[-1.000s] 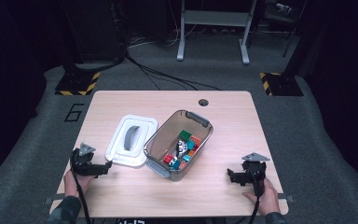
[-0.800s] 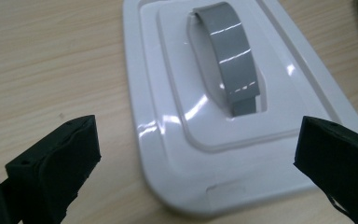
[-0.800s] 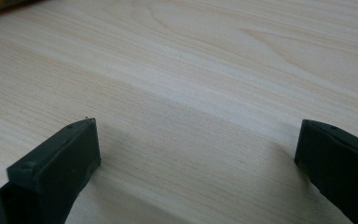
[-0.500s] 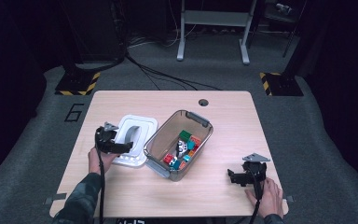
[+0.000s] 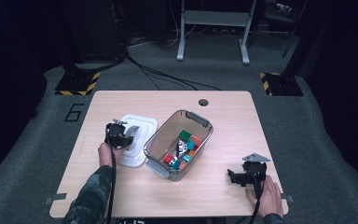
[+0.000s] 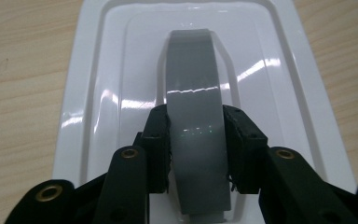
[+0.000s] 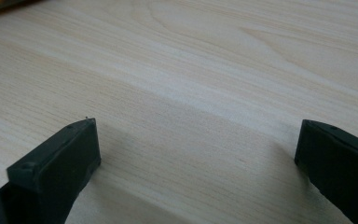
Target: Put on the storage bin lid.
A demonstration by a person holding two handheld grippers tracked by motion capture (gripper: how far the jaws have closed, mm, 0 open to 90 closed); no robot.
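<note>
we have the left gripper (image 6: 196, 140) pinching the grey handle (image 6: 193, 116) of the white plastic lid (image 6: 98, 84) beside the clear toy-filled bin (image 5: 179, 142), the right gripper (image 7: 196, 158) resting spread on the wooden table (image 7: 191, 60), so next we lift the lid across onto the bin.

**A:** A clear bin (image 5: 199, 119) sits just to the right of the left gripper's (image 5: 127, 138) jaws, with bright toy blocks (image 5: 182, 148) heaped inside!

**B:** And there's bare wooden table (image 7: 205, 56) between the right gripper's (image 7: 196, 126) jaws. Well beyond both pairs is a hole (image 5: 203, 101) near the table's far edge, then cables (image 5: 168, 77) across the grey floor (image 5: 307, 121).
</note>
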